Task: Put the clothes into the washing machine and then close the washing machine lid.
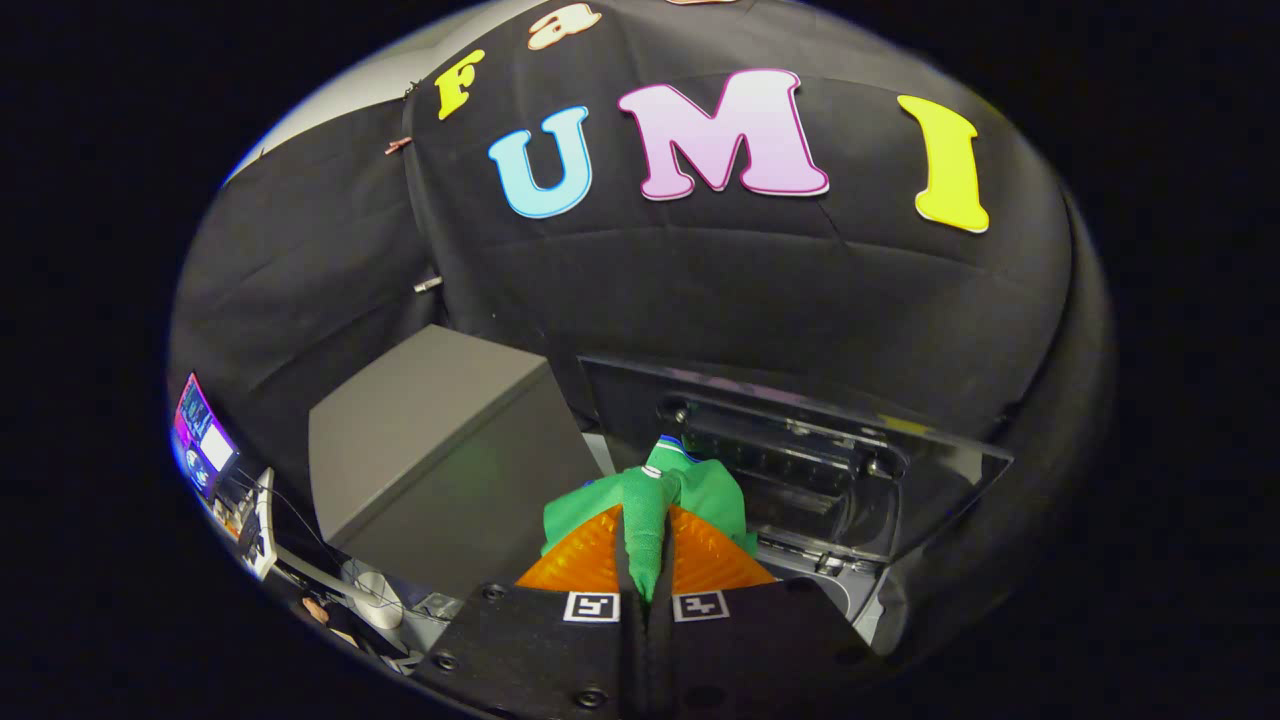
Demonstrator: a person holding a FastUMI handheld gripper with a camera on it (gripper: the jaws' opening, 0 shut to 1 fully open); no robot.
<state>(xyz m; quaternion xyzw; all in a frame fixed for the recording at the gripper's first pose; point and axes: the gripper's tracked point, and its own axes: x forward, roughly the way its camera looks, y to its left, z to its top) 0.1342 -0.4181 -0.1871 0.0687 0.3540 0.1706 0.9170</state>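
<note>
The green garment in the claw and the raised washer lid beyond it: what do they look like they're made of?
Green garment: soft knit or fleece-like fabric, matte; it bunches into a narrow fold where the claw is shut on it. The exact fibre cannot be told.

Washer lid: likely dark tinted plastic or glass in a hard frame, glossy; it shows reflections, and a hinge bar with screws runs along it.

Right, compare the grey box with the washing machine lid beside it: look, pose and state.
The grey box is matte, opaque and closed; the washing machine lid is dark, glossy and see-through in part.
The box sits squarely with its top flat; the lid stands raised and tilted back, so the machine is open.
The box lies off to one side of the gripper, which is shut on the green garment; the lid lies just beyond that garment.
Both stand against the black booth wall.
</note>
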